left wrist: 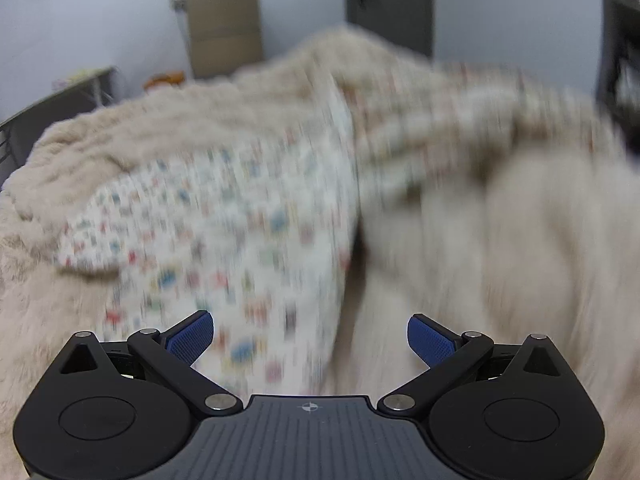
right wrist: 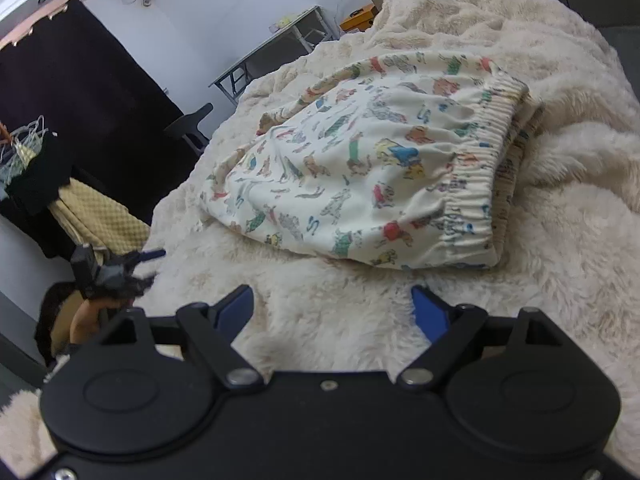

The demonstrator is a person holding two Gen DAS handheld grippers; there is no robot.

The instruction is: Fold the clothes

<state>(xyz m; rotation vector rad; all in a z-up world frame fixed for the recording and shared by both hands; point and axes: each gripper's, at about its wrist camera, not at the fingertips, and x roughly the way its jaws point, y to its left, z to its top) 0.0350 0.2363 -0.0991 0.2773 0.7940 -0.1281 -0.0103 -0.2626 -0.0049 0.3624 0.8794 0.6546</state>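
Observation:
Cream shorts [right wrist: 360, 160] with small coloured prints and an elastic waistband lie folded on a fluffy cream blanket [right wrist: 560, 280]. My right gripper [right wrist: 332, 312] is open and empty, just in front of the shorts' near edge. In the left wrist view the shorts [left wrist: 224, 232] are blurred by motion. My left gripper [left wrist: 310, 338] is open and empty, close above the shorts' near part. The left gripper also shows at the lower left of the right wrist view [right wrist: 120, 268], off the blanket's edge.
The blanket [left wrist: 520, 260] covers a bed. A grey folding table [right wrist: 276, 52], a dark chair [right wrist: 192, 124] and a black curtain [right wrist: 80, 100] stand to the left. A cardboard box [left wrist: 224, 28] and a dark door [left wrist: 390, 4] stand behind the bed.

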